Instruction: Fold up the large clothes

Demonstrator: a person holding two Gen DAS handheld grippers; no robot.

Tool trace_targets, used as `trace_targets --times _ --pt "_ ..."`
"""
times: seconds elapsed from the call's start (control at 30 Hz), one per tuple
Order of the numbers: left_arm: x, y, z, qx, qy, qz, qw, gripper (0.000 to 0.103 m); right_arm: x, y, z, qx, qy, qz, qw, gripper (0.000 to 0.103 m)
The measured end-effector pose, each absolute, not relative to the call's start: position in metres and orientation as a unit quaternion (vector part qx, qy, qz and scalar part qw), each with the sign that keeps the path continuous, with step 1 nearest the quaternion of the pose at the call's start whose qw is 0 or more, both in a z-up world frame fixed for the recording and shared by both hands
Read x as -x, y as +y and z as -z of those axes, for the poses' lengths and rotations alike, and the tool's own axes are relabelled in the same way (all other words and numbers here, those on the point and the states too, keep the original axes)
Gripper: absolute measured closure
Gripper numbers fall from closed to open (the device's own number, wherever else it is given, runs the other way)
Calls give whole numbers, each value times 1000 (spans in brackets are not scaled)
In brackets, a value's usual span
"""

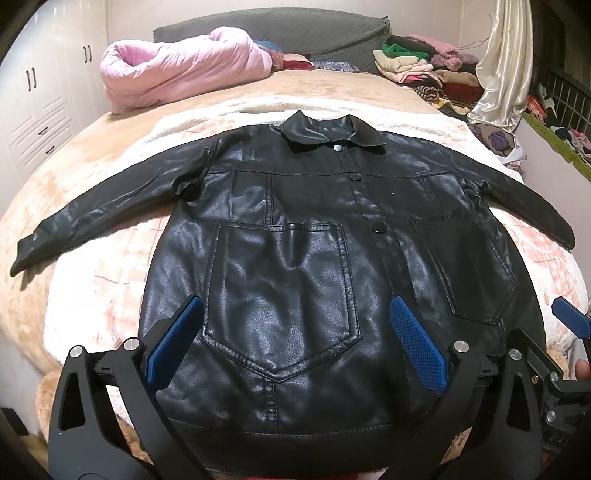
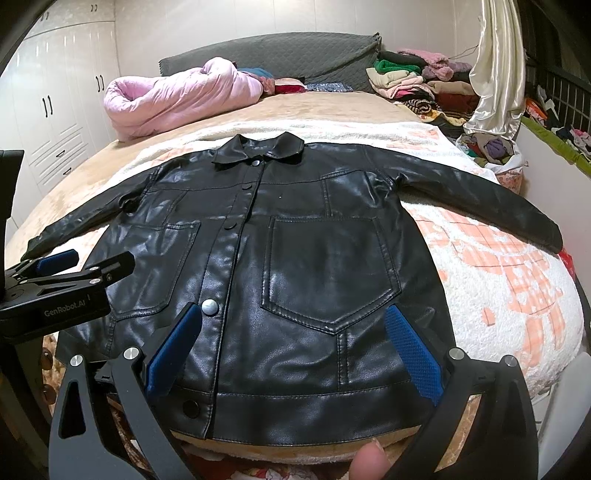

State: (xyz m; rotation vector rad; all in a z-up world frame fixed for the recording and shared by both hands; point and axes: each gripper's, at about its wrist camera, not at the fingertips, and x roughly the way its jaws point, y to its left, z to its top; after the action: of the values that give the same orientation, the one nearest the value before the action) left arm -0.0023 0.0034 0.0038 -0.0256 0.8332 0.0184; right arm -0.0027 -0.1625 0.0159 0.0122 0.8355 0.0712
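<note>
A black leather jacket (image 1: 295,236) lies flat and face up on the bed, buttoned, collar at the far end, both sleeves spread out to the sides. It also shows in the right wrist view (image 2: 295,258). My left gripper (image 1: 295,339) is open and empty, hovering over the jacket's lower left pocket near the hem. My right gripper (image 2: 295,350) is open and empty over the lower right pocket near the hem. The left gripper (image 2: 55,273) shows at the left edge of the right wrist view, and the right gripper's blue finger (image 1: 570,319) at the right edge of the left wrist view.
The bed (image 1: 92,177) has a white and pink fleece blanket (image 2: 509,288) under the jacket. A rolled pink quilt (image 1: 177,70) and a grey headboard (image 1: 295,33) are at the far end. Piled clothes (image 1: 424,70) lie at the far right. White wardrobes (image 1: 37,103) stand left.
</note>
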Motion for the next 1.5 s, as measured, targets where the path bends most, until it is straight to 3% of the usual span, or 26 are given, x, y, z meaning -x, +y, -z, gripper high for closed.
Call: trace_targets --times 0.8,1.5 --pt "-6 3 -5 14 405 -11 914 9 -2 -164 -17 -7 406 -40 913 4" --pt "-63 -19 -14 14 410 1 912 9 -70 -199 -26 -38 411 -24 911 4"
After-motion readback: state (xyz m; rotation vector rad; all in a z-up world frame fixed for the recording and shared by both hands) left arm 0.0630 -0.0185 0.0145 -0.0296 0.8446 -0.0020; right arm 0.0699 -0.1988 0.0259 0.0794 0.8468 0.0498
